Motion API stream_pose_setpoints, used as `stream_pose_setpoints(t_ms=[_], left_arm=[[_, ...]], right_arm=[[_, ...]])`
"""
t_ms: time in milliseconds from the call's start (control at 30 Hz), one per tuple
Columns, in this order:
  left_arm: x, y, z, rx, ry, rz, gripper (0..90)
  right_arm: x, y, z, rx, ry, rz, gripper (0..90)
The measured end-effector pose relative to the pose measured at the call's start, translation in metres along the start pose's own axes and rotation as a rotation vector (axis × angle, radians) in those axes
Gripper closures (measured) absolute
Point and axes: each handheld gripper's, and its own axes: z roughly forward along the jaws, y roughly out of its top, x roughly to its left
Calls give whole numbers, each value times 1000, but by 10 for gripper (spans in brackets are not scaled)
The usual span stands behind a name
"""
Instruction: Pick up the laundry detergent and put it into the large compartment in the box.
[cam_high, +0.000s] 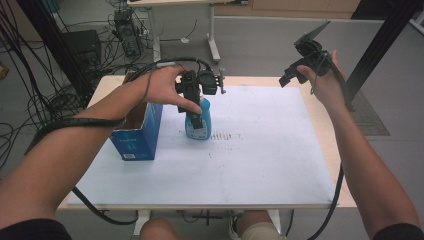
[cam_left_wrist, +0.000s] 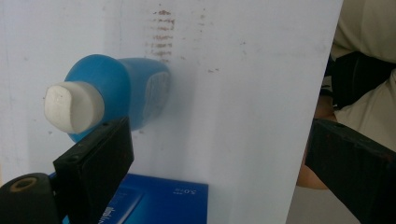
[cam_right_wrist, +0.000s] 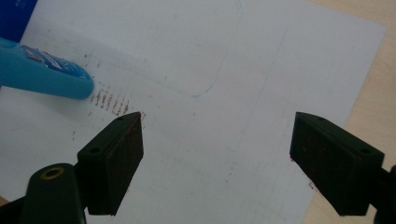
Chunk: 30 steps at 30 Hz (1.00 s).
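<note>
High view: my left gripper (cam_high: 196, 107) hangs just above the blue plastic bottle with a white cap (cam_high: 199, 122), which stands upright on the white sheet (cam_high: 260, 160) a little left of centre, beside the open blue cardboard box (cam_high: 137, 132). In the left gripper view the bottle's white cap (cam_left_wrist: 74, 106) sits at the left edge, right by one black pad (cam_left_wrist: 95, 170), and the jaws stand spread wide with nothing pressed between them; I judge this spacing is meant to straddle the bottle's shoulders. My right gripper (cam_high: 300, 65) I hold raised at the upper right, out of the way, its jaws likewise wide and empty over the sheet.
</note>
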Motion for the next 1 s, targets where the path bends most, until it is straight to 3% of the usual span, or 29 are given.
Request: stream_pose_setpoints(t_ms=[433, 1000], left_arm=[[-3, -4, -1, 1, 0, -4, 82], [-5, -6, -2, 3, 3, -6, 82]], right_arm=[[6, -1, 0, 8, 2, -6, 173], [4, -4, -3, 1, 10, 0, 173]])
